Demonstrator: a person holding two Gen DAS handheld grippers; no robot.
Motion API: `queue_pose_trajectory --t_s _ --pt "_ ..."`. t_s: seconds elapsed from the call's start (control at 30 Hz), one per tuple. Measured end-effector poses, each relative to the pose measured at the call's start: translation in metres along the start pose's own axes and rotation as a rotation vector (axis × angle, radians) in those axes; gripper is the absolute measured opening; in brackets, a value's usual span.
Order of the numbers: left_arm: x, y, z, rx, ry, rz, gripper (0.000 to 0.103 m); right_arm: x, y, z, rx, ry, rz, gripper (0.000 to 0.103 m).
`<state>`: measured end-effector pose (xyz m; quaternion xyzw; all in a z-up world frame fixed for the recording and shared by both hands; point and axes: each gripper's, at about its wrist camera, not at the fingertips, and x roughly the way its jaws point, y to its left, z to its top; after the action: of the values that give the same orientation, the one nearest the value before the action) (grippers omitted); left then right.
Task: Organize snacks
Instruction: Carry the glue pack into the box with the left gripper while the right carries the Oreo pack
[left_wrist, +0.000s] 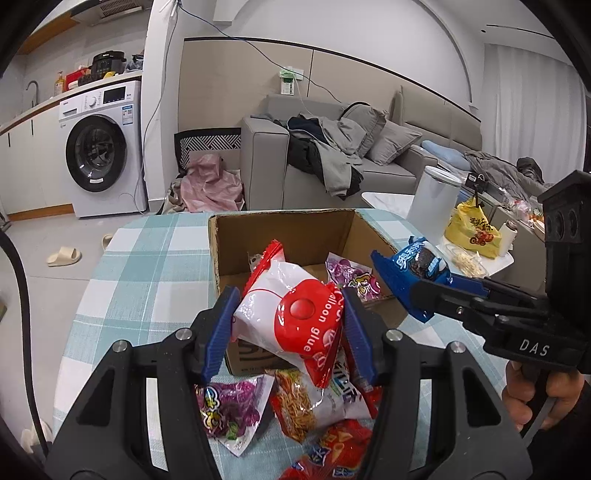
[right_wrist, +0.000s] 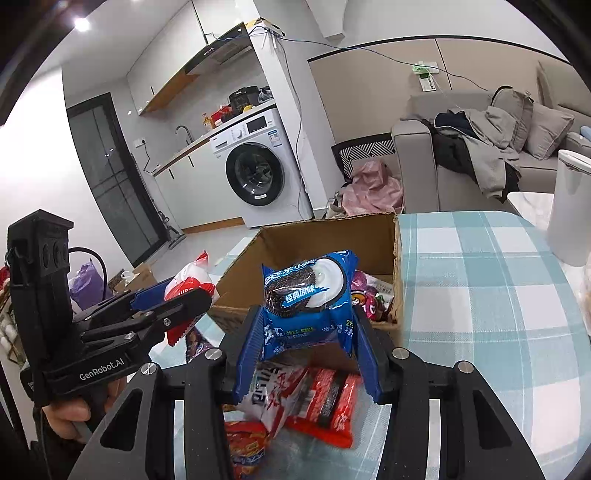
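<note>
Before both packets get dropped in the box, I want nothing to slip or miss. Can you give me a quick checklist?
1. Left gripper clamped on the red and white packet: ok.
2. Right gripper clamped on the blue cookie packet: ok.
3. Cardboard box open on top: ok.
4. Room left in the box: ok, its floor partly shows.
5. Packets fully over the opening: cannot tell.

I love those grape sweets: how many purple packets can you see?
2. One purple packet lies inside the cardboard box; another purple packet lies on the checked tablecloth in front of the box. More may be hidden under other snacks.
</note>
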<state>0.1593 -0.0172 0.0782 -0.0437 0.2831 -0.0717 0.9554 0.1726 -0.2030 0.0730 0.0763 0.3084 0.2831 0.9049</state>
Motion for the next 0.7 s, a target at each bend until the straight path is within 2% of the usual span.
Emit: queue_pose_trajectory --t_s 0.2,0.7 --pt "0.019 -0.003 0.004 0.014 0.014 0.01 0.053 0.017 -0.009 0.002 0.031 0.039 0.016 0.048" --pt "0.054 0.004 0.009 -0.001 0.047 0.022 0.053 0.027 -0.018 0.007 0.054 0.02 0.04 0.048"
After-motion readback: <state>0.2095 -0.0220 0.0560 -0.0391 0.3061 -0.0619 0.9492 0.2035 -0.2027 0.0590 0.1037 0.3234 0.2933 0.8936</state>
